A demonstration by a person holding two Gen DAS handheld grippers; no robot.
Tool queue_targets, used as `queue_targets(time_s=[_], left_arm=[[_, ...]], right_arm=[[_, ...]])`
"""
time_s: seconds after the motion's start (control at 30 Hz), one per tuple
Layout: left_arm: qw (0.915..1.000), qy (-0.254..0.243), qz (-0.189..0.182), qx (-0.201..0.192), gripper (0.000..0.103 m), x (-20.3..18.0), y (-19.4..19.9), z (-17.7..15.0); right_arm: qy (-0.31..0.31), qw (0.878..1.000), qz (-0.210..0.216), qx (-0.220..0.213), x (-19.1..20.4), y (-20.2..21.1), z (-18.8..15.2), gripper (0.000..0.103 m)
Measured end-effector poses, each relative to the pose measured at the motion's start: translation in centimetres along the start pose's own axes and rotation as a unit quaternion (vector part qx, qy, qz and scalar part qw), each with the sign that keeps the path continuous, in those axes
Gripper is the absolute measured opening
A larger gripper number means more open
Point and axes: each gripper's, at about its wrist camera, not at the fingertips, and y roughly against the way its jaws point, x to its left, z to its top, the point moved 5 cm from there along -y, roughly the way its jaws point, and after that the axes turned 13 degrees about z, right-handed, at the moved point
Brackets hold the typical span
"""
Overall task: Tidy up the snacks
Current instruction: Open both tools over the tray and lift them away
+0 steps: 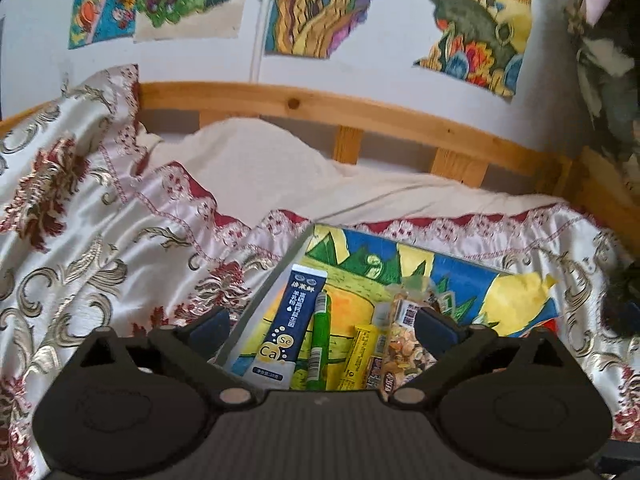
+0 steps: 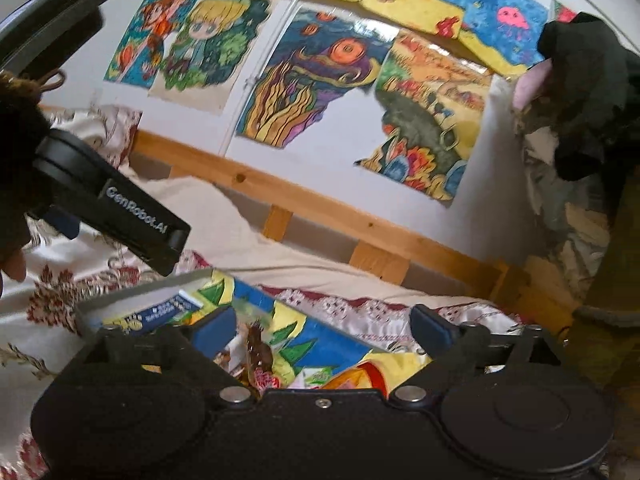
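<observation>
Left tool (image 1: 322, 326) spread wide, nothing pinched; right tool (image 2: 322, 326) spread too, empty; navy sachet (image 1: 286, 320), green stick (image 1: 320, 340), yellow stick (image 1: 360, 356), clear snack bag (image 1: 404, 344) side by side on colourful board (image 1: 460, 276) on bed (image 1: 100, 240).

Black tongs (image 1: 322, 326) with blue pads (image 1: 434, 330), silver screws, white "GenRobot.AI" lettering.
</observation>
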Motion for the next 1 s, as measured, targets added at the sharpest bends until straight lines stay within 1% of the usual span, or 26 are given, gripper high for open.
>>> queue_targets(time_s=[0.1, 0.23, 0.47, 0.63, 0.73, 0.9, 1.0], left_arm=[[0.9999, 0.010, 0.000, -0.010, 0.102, 0.7, 1.7, 0.0], [0.9993, 0.016, 0.002, -0.033, 0.102, 1.5, 4.2, -0.2], [0.9968, 0.009, 0.005, -0.079, 0.102, 2.6, 8.9, -1.0], [0.9961, 0.026, 0.006, -0.084, 0.102, 4.0, 11.8, -2.2], [0.9950, 0.034, 0.006, -0.094, 0.102, 5.0, 13.8, -3.1], [0.9922, 0.023, 0.011, -0.122, 0.103, 6.0, 16.8, -4.9], [0.9914, 0.015, 0.017, -0.129, 0.103, 6.4, 18.0, -6.0]], right_arm=[[-0.005, 1.000, -0.009, -0.016, -0.3, 1.7, 0.8, 0.102], [-0.017, 0.999, -0.022, -0.036, -0.7, 4.0, 1.9, 0.102], [-0.058, 0.995, -0.042, -0.064, -1.6, 8.5, 3.2, 0.102], [-0.100, 0.992, -0.045, -0.065, -1.8, 12.1, 2.6, 0.102], [-0.132, 0.988, -0.038, -0.067, -1.6, 14.4, 1.9, 0.102], [-0.174, 0.982, -0.035, -0.068, -1.2, 17.3, 1.0, 0.102], [-0.188, 0.980, -0.029, -0.065, -0.8, 18.6, 0.4, 0.102]])
